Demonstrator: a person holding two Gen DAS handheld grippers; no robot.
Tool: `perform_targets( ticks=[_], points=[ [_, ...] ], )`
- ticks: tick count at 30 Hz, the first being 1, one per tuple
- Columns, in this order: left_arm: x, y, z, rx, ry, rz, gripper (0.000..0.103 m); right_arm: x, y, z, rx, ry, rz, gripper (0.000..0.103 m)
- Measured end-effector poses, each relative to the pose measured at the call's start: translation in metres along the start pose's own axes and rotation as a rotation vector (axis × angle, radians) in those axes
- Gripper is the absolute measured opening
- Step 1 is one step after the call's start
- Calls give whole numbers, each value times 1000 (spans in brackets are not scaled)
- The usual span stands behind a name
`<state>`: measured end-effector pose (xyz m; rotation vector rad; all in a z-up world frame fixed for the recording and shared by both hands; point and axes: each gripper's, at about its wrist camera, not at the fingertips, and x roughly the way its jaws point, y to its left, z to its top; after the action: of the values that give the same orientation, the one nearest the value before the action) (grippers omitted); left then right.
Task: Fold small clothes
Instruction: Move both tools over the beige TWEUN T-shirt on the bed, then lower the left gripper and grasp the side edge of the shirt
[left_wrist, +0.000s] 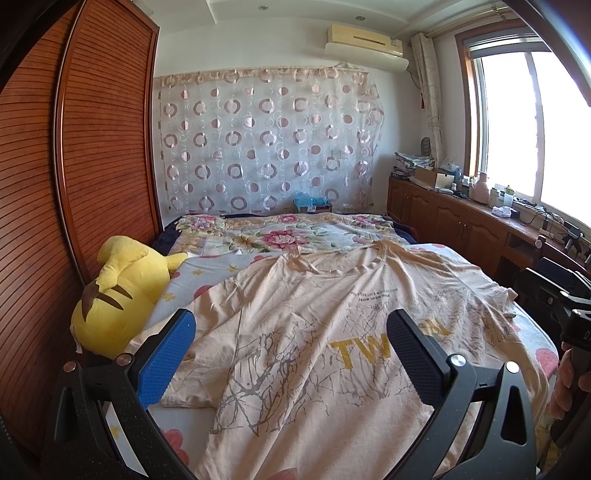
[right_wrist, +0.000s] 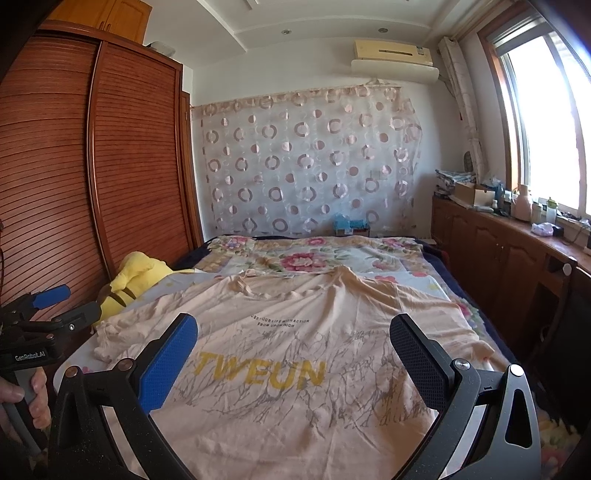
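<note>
The left tongs and the right tongs are both wide open and hold nothing, each up above the peach T-shirt. The T-shirt lies spread out flat on the flowery bed, with a yellow plush toy beside it by the wooden wardrobe. A small cardboard box sits on the cabinet under the window, but I cannot tell what is in it.

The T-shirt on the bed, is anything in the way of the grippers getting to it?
Nothing visible is. The T-shirt lies spread flat on the bed, with both open grippers, left and right, right over it. The yellow plush toy sits off to the left, beside the shirt.
</note>
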<state>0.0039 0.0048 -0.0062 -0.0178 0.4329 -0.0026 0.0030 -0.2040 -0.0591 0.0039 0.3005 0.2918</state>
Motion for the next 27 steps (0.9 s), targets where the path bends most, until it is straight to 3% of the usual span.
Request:
perform_targets(
  ticks=[12, 22, 27],
  points=[
    [41, 55, -31, -62, 130, 19, 103, 36, 7, -9, -40, 87, 79, 103],
    [77, 93, -49, -207, 149, -18, 103, 68, 0, -6, -64, 183, 144, 103],
    [83, 119, -48, -172, 189, -5, 103, 75, 3, -2, -92, 243, 197, 103]
  ],
)
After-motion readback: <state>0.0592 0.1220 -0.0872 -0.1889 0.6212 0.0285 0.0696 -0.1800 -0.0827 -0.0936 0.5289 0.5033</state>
